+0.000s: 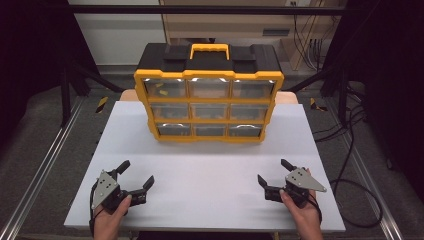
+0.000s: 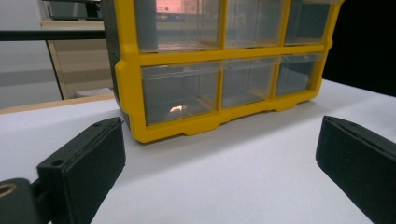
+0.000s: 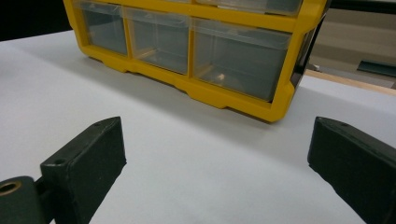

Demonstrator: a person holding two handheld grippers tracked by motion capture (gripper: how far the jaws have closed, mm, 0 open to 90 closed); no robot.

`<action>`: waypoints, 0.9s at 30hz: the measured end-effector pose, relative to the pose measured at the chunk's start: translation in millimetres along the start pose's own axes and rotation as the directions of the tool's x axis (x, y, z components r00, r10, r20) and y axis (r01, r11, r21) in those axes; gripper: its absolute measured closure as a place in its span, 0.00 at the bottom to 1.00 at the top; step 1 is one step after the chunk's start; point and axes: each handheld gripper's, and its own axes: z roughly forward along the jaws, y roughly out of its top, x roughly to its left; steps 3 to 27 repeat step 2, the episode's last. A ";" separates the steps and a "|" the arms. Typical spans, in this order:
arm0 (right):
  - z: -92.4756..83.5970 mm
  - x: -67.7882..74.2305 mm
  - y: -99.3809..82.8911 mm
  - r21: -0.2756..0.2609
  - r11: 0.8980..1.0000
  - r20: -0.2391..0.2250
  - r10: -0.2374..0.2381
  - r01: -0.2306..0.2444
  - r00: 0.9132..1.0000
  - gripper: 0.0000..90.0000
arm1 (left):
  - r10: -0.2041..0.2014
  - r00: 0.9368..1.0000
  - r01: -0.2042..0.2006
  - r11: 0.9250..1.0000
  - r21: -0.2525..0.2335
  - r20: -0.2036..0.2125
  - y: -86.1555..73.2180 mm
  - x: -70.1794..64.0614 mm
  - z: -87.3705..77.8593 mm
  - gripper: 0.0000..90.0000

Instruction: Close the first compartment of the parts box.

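Here, a yellow drawer box (image 1: 209, 95) stands upright on the white table (image 1: 210, 170); left gripper (image 1: 136, 174) and right gripper (image 1: 274, 172) rest near it, jaws apart, holding nothing.

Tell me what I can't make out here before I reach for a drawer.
- Drawer contents: the drawer organizer has glare on its clear fronts in the high view; items inside are too small to identify.
- Top drawer row: cut off by the top edge in both gripper views.
- Organizer's back: hidden by its own body.
- Left hand-held gripper and right hand-held gripper: both open, away from it.
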 end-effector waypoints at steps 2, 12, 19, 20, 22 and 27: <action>1.2 0.1 -0.6 -0.005 1.000 0.007 -0.003 0.003 1.000 0.05 | -0.019 1.000 0.019 1.000 0.008 -0.002 -2.8 2.5 -0.8 0.02; 1.2 0.1 -0.6 -0.005 1.000 0.007 -0.003 0.003 1.000 0.05 | -0.019 1.000 0.019 1.000 0.008 -0.002 -2.8 2.5 -0.8 0.02; 1.2 0.1 -0.6 -0.005 1.000 0.007 -0.003 0.003 1.000 0.05 | -0.019 1.000 0.019 1.000 0.008 -0.002 -2.8 2.5 -0.8 0.02; 1.2 0.1 -0.6 -0.005 1.000 0.007 -0.003 0.003 1.000 0.05 | -0.019 1.000 0.019 1.000 0.008 -0.002 -2.8 2.5 -0.8 0.02; 1.2 0.1 -0.6 -0.005 1.000 0.007 -0.003 0.003 1.000 0.05 | -0.019 1.000 0.019 1.000 0.008 -0.002 -2.8 2.5 -0.8 0.02; 1.2 0.1 -0.6 -0.005 1.000 0.007 -0.003 0.003 1.000 0.05 | -0.019 1.000 0.019 1.000 0.008 -0.002 -2.8 2.5 -0.8 0.02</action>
